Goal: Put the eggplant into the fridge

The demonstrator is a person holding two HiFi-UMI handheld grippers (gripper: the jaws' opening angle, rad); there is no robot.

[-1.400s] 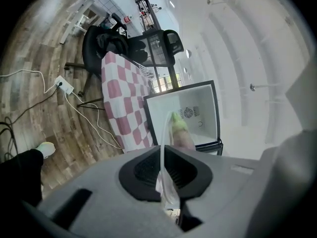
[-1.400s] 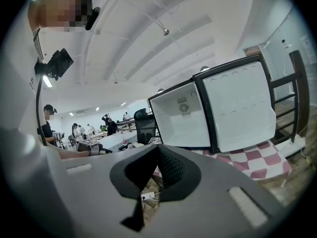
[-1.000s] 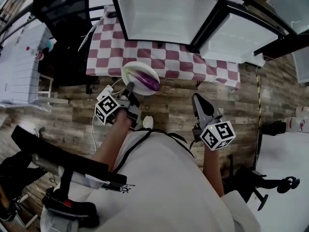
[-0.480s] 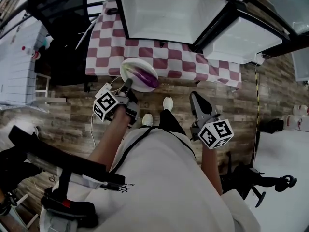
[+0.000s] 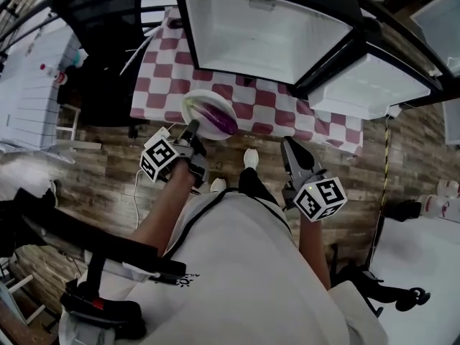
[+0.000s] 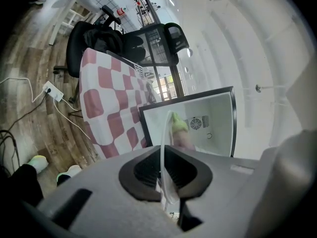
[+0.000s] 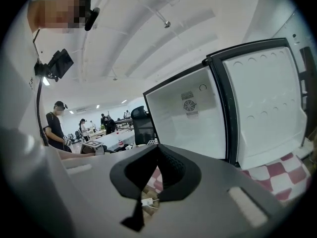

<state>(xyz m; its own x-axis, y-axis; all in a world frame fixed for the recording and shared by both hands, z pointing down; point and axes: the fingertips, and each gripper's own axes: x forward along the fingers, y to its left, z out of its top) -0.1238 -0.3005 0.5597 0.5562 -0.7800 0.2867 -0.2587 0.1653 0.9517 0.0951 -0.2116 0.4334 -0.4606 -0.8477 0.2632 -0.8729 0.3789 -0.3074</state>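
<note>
A purple eggplant (image 5: 219,118) with a green stem lies on a white plate (image 5: 198,105). My left gripper (image 5: 191,129) is shut on the plate's near rim and holds it over the front edge of the checkered table. In the left gripper view the plate rim (image 6: 163,157) stands edge-on between the pads, with the eggplant's green stem (image 6: 179,125) beyond it. The open fridge (image 5: 262,38) stands on the table straight ahead, its white inside bare. My right gripper (image 5: 290,146) is shut and holds nothing, in front of the fridge door (image 5: 370,85); its jaws (image 7: 158,155) meet.
The fridge rests on a table with a red-and-white checkered cloth (image 5: 162,74). A black office chair (image 5: 100,16) stands to its left. A white power strip and cables (image 6: 52,89) lie on the wood floor. People (image 7: 55,120) stand far off in the room.
Both grippers have moved toward the fridge. The plate with the eggplant now hangs over the table's edge. One of the person's feet has stepped forward.
</note>
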